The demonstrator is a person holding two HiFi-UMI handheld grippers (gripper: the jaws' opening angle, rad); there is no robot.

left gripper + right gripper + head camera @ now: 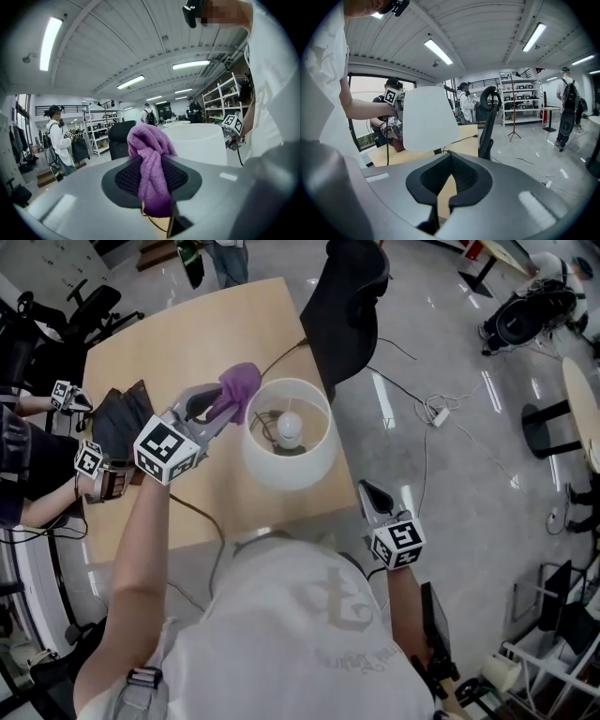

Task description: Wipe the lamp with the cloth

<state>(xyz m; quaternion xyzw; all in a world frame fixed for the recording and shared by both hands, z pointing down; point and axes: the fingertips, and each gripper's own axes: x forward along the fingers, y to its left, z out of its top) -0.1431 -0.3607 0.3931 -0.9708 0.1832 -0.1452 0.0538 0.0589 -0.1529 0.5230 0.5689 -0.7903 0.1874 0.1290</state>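
Observation:
A table lamp with a white shade [298, 465] and a bare bulb [290, 427] stands near the front right of the wooden table [187, 334]. My left gripper [220, 406] is shut on a purple cloth [241, 385], which it holds raised at the left rim of the shade. In the left gripper view the cloth [150, 164] hangs bunched between the jaws, with the shade [197, 143] just behind it. My right gripper [372, 493] hovers off the table's front right corner, below the lamp, shut and holding nothing. In the right gripper view the shade [427, 119] is ahead on the left.
A black office chair [347, 296] stands at the table's far right edge. The lamp's cord [281, 357] runs back across the table. At the left, another person's grippers [89, 460] hold a dark item [122, 418]. Cables [436, 413] lie on the floor.

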